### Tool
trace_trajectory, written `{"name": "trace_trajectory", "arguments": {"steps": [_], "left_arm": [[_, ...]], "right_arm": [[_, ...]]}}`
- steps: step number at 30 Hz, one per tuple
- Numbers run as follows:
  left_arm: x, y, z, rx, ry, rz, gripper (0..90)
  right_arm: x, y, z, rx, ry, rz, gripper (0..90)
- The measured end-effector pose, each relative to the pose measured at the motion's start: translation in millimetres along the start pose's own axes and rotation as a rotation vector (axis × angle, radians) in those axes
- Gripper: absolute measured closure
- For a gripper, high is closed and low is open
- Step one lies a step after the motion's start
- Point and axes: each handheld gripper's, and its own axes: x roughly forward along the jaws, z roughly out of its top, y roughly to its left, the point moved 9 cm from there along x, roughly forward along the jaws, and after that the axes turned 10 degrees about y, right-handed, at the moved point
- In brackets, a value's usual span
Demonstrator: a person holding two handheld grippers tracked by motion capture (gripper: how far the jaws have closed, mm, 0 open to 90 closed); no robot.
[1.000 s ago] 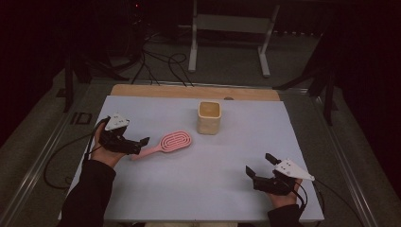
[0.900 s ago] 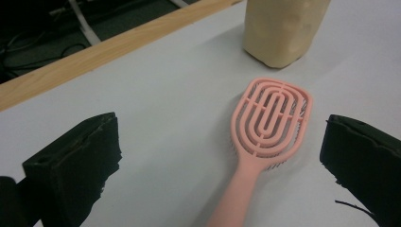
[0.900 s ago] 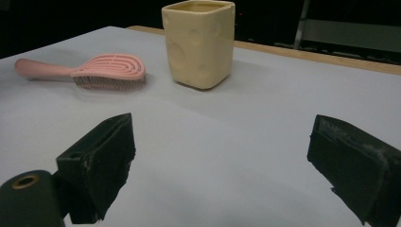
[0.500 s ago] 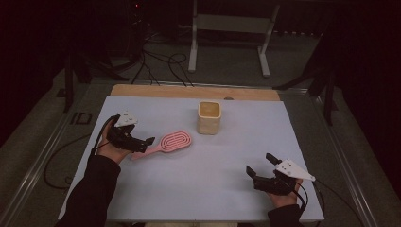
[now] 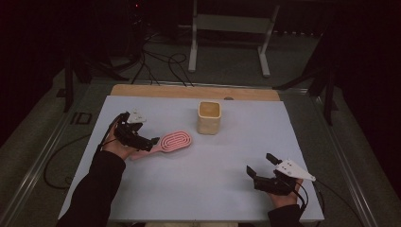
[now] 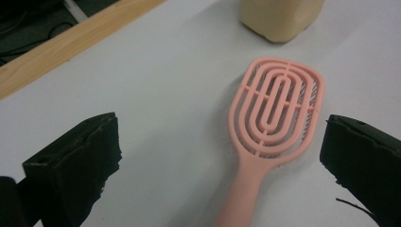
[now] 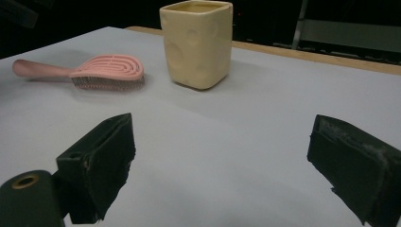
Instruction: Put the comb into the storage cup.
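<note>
Item: pink hairbrush (image 5: 170, 141), flat on the table (image 5: 227, 189), bristles down, handle toward my left gripper (image 5: 150, 142), head toward the yellow cup (image 5: 209, 117). Left jaws spread wide, straddling the handle, nothing gripped. Right gripper (image 5: 260, 165) released, well apart

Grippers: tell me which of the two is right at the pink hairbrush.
The left gripper, at the table's left side. Its open fingers flank the pink hairbrush near its handle. The right gripper is open too, far off near the front right corner.
</note>
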Motion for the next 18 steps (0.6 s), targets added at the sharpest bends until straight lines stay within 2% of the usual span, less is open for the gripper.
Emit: {"name": "trace_trajectory", "arguments": {"steps": [11,18], "left_arm": [[10.2,-1.1,1.6,0.064,0.094,0.007,0.2],[18.1,-4.1,2.5,0.092,0.138,-0.01,0.2]], "right_arm": [[0.3,-0.8,-0.2,0.003,0.001,0.001,8.3],[0.1,-1.0,-0.6,0.003,0.002,0.0,8.3]]}}
